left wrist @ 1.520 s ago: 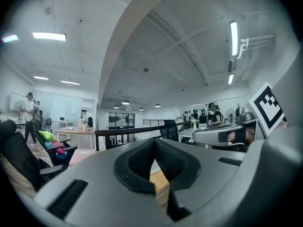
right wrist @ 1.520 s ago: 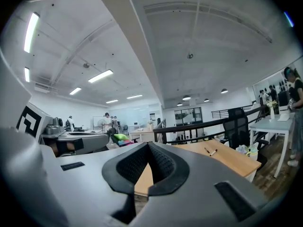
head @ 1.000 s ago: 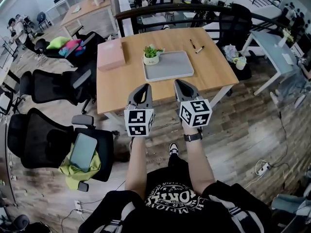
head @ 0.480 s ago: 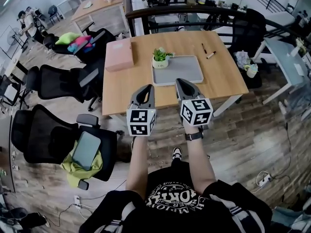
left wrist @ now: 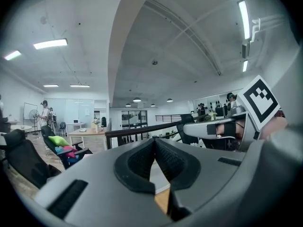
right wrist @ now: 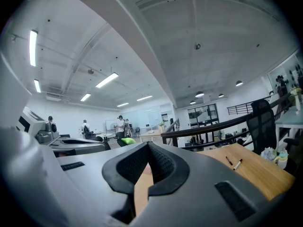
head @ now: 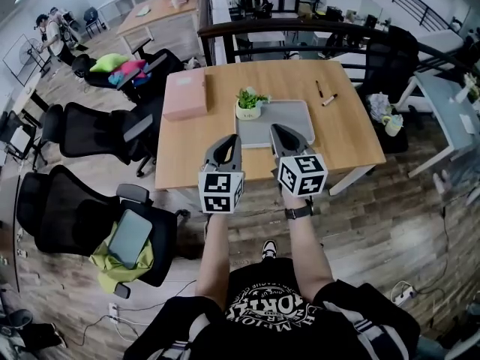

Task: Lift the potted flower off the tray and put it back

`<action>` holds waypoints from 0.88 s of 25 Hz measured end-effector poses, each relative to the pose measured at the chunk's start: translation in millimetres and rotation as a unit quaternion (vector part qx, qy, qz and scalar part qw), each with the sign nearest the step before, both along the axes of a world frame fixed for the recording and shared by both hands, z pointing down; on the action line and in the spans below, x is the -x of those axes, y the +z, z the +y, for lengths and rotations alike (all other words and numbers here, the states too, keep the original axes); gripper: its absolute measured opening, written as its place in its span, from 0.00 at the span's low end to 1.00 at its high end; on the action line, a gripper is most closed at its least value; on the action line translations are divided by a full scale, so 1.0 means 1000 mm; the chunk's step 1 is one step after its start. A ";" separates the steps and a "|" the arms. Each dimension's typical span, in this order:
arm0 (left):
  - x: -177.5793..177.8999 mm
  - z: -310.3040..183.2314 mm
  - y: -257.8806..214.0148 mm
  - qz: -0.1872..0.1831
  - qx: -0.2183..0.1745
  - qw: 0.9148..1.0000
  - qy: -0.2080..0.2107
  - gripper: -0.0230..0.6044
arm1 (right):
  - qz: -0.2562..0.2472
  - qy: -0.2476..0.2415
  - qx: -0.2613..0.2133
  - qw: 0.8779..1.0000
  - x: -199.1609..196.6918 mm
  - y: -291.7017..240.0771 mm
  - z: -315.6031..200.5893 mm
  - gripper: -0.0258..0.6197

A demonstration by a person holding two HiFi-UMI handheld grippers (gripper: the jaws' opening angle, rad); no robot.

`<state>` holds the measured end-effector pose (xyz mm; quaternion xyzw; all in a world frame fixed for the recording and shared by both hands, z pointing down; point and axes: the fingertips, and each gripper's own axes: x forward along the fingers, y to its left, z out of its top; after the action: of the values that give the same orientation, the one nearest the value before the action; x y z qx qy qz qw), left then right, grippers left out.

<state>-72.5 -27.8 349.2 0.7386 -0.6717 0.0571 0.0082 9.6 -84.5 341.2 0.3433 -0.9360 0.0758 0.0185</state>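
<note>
A small potted flower (head: 248, 105) stands on the far left corner of a grey tray (head: 289, 118), ahead of both claws and nearer the left one. The tray lies on a wooden table (head: 187, 145). The left gripper (head: 230, 139) and right gripper (head: 277, 130) are side by side over the table's near edge, pointing level, jaws closed and empty. A pink box (head: 185, 94) sits beyond the left gripper, to its left.

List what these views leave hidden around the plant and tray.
- Tray, near edge: head view, partly covered by right gripper.
- Plant: in neither gripper view; left gripper and right gripper bodies block it.
- Pens: head view, too small for detail.
</note>
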 end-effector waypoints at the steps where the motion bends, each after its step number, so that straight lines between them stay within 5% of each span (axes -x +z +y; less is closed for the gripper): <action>1: 0.000 -0.006 0.000 0.001 -0.001 1.000 -0.003 0.07 | 0.001 -0.003 -0.001 1.000 0.000 0.000 -0.005 0.07; 17: -0.031 -0.050 0.011 0.011 0.022 1.000 -0.020 0.07 | -0.023 0.003 0.047 0.999 -0.052 0.020 -0.054 0.07; 22: -0.013 -0.066 0.010 0.011 0.022 0.999 -0.024 0.07 | -0.042 0.002 0.066 0.997 -0.041 0.023 -0.073 0.07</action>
<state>-59.7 -93.8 359.0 0.7224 -0.6878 0.0631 0.0331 50.2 -157.6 364.4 0.3399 -0.9281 0.1522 0.0019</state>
